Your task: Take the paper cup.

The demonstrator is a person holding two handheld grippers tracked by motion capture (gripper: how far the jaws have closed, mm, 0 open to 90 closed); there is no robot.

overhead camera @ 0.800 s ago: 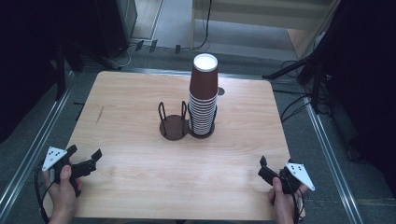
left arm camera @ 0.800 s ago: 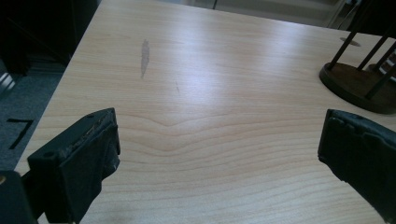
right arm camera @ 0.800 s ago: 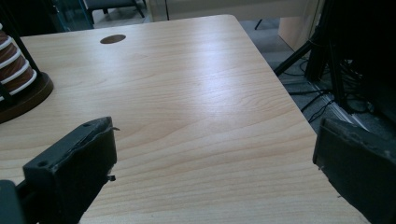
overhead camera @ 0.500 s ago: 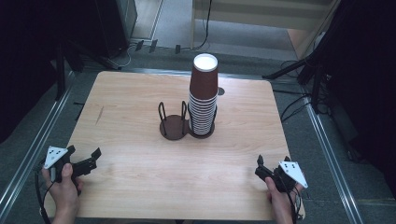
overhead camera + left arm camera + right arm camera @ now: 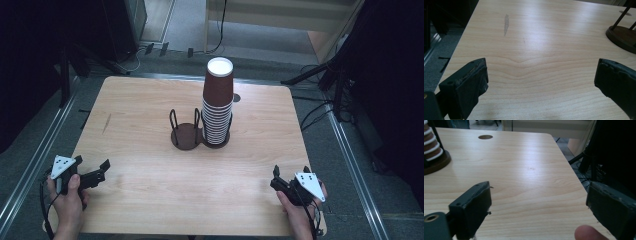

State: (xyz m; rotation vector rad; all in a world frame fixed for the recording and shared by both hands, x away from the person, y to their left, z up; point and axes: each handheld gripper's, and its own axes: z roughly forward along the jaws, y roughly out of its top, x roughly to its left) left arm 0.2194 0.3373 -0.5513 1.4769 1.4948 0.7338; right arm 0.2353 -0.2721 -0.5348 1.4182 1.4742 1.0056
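We rest our left claw [image 5: 98,173] and right claw [image 5: 280,181] at the near corners of the table [image 5: 140,200], both spread wide and empty, well apart from the stack of brown paper cups [image 5: 218,107] upright in the two-ring cup holder [image 5: 189,136] at the table's middle, reachable from either side.

A pale wooden desk [image 5: 150,200] with rounded corners stands on grey floor [image 5: 185,30]. Dark stands [image 5: 340,75] and black cables [image 5: 220,30] crowd its far side, and a light wooden cabinet [image 5: 280,15] stands beyond.
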